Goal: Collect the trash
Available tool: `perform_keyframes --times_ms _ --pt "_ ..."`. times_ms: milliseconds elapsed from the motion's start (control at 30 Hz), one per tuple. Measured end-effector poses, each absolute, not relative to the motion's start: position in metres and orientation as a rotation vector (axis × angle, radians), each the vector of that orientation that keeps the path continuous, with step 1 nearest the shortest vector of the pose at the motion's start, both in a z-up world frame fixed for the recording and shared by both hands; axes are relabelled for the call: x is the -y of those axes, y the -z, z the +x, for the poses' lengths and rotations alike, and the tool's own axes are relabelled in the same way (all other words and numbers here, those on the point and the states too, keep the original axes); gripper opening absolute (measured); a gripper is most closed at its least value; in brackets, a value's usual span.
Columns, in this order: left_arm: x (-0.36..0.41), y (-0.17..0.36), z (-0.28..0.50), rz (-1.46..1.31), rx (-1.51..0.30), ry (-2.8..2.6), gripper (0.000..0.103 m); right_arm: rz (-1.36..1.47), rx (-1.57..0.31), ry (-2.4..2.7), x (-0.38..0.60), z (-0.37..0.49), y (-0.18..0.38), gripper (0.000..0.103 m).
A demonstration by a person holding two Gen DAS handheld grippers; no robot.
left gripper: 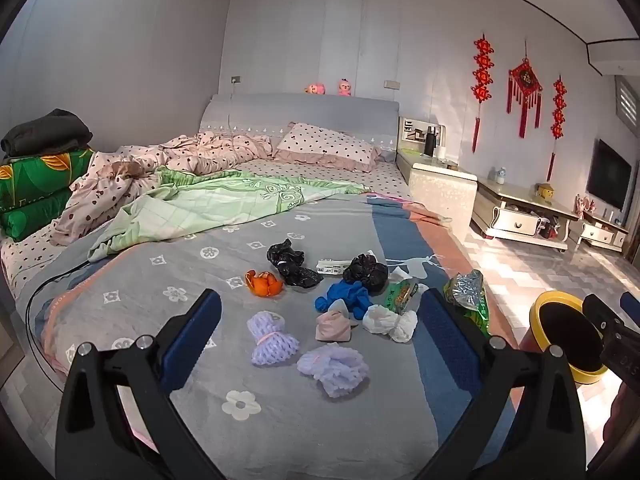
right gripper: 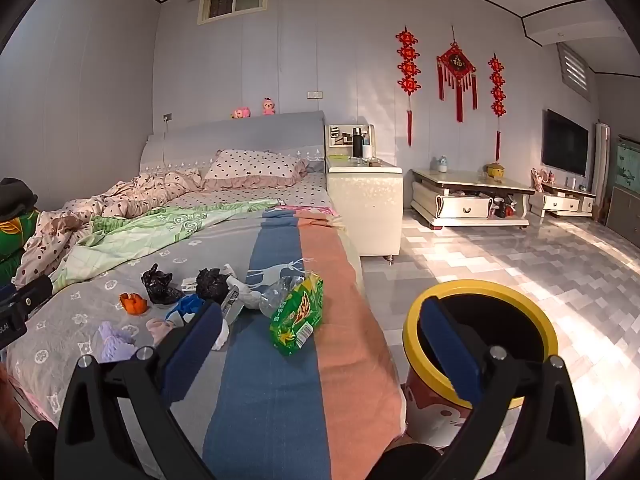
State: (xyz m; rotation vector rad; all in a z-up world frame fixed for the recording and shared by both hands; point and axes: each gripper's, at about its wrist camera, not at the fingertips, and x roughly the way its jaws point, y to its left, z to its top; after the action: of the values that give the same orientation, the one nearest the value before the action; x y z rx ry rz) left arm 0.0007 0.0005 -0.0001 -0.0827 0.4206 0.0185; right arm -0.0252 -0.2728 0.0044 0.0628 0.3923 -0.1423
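Several pieces of trash lie on the grey blanket (left gripper: 200,280): an orange peel (left gripper: 262,282), two black bags (left gripper: 292,264), a blue glove (left gripper: 344,298), two purple foam nets (left gripper: 272,338), a pink wad (left gripper: 334,324), a white wad (left gripper: 390,322) and a green snack bag (right gripper: 298,316). My left gripper (left gripper: 320,300) hangs open above the pile, touching nothing. My right gripper (right gripper: 320,310) is open too, over the bed's right edge, with nothing between its fingers. A yellow-rimmed bin (right gripper: 480,285) stands on the floor beside the bed, behind the right finger.
Rumpled quilts (left gripper: 208,200) and a pillow (left gripper: 328,146) cover the far half of the bed. A white nightstand (right gripper: 364,216) stands beside the bed, with a low table (right gripper: 472,196) and a TV (right gripper: 564,146) farther right. Tiled floor (right gripper: 500,248) stretches right of the bin.
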Motion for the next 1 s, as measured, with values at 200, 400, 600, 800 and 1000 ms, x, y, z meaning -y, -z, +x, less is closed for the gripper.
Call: perform_keyframes --times_ms 200,400,600,800,1000 --pt "0.001 0.0 0.005 -0.073 -0.417 -0.041 0.096 0.059 -0.4 0.139 0.272 -0.023 -0.003 0.096" --pt "0.005 0.001 0.001 -0.082 -0.409 -0.019 0.096 0.066 -0.407 0.134 0.272 -0.021 0.001 0.096" --pt "0.001 -0.001 -0.002 -0.091 -0.412 -0.014 0.096 0.076 -0.414 0.13 0.276 -0.024 -0.003 0.096" --pt "-0.003 0.003 0.001 -0.101 -0.413 -0.011 0.096 0.075 -0.415 0.131 0.274 -0.022 -0.001 0.096" --pt "-0.003 0.003 0.001 -0.102 -0.414 -0.01 0.096 0.076 -0.416 0.131 0.274 -0.022 -0.001 0.096"
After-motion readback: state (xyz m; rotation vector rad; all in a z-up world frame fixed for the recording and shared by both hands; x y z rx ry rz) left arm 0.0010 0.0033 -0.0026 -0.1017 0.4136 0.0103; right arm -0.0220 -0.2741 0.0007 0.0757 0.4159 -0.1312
